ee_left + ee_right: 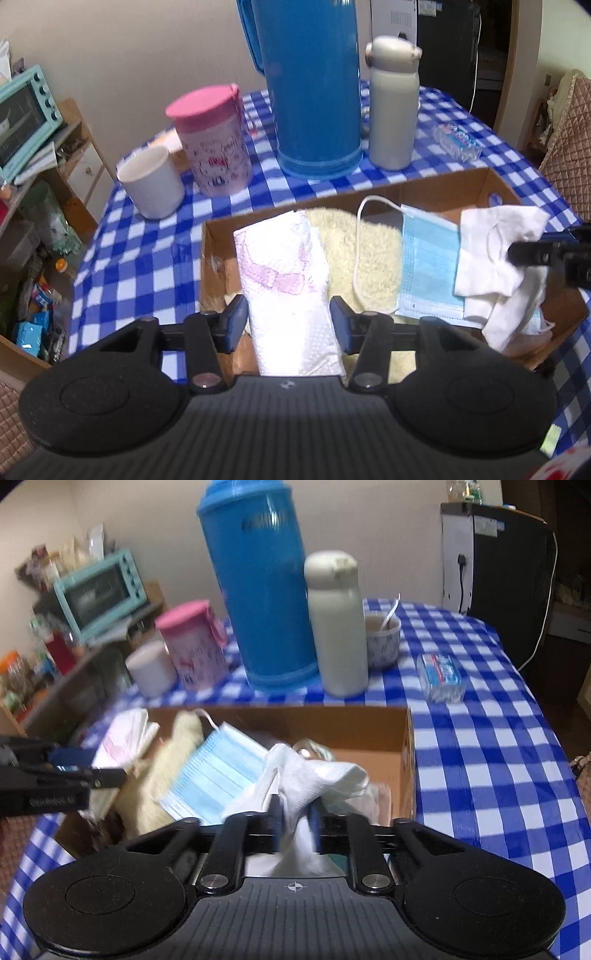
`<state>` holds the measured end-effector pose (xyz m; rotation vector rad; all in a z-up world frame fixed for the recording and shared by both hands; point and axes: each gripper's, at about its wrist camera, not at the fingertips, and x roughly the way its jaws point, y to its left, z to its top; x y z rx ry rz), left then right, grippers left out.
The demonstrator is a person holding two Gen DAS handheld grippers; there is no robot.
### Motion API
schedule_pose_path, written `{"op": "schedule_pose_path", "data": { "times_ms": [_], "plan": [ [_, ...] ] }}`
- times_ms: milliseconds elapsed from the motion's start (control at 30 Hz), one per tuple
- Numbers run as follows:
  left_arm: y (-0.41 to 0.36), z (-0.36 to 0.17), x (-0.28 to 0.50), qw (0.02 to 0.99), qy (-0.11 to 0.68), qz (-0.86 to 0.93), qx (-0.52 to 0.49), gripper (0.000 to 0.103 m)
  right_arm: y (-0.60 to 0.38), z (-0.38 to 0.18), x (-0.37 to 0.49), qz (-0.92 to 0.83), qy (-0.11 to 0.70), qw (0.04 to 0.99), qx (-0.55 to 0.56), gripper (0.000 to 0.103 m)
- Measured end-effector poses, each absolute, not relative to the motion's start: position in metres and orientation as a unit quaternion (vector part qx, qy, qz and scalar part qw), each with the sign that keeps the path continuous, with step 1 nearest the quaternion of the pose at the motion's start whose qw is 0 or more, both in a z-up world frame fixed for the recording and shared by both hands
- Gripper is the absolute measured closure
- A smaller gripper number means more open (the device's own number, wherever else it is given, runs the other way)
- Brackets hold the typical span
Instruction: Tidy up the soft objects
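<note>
A brown cardboard box (417,188) sits on the blue checked table. In it lie a white tissue pack with pink print (284,273), a cream fluffy cloth (365,258) and a blue face mask (428,258). My left gripper (288,321) is open, its pads either side of the tissue pack without pressing it. My right gripper (295,823) is shut on a crumpled white cloth (310,775) and holds it over the box (369,727), above the mask (218,779). The right gripper and the cloth (495,251) also show at the right of the left wrist view.
Behind the box stand a blue thermos (310,85), a grey-white bottle (393,103), a pink canister (214,140) and a white mug (151,181). A bowl with a spoon (382,638) and a small wrapped pack (441,677) lie at the back right. Shelves stand left of the table.
</note>
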<state>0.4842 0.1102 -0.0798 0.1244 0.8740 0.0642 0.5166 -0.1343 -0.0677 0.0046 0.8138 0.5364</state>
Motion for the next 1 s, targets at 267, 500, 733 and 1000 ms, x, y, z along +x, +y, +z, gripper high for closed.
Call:
{"op": "schedule_pose_path", "data": {
  "times_ms": [267, 500, 733, 1000],
  "plan": [
    [0.112, -0.087, 0.481, 0.9, 0.431, 0.022, 0.06, 0.043, -0.13, -0.077, 0.506, 0.25, 0.381, 0.889, -0.049, 0.04],
    [0.115, -0.076, 0.468, 0.904, 0.423, 0.018, 0.057, 0.042, -0.135, -0.067, 0.498, 0.249, 0.377, 0.892, -0.036, 0.038],
    [0.119, -0.068, 0.451, 0.905, 0.421, 0.022, 0.049, 0.042, -0.141, -0.058, 0.486, 0.249, 0.382, 0.89, -0.021, 0.037],
    [0.121, -0.054, 0.427, 0.907, 0.419, 0.033, 0.028, 0.042, -0.152, -0.046, 0.463, 0.253, 0.378, 0.891, -0.002, 0.034]
  ]
}}
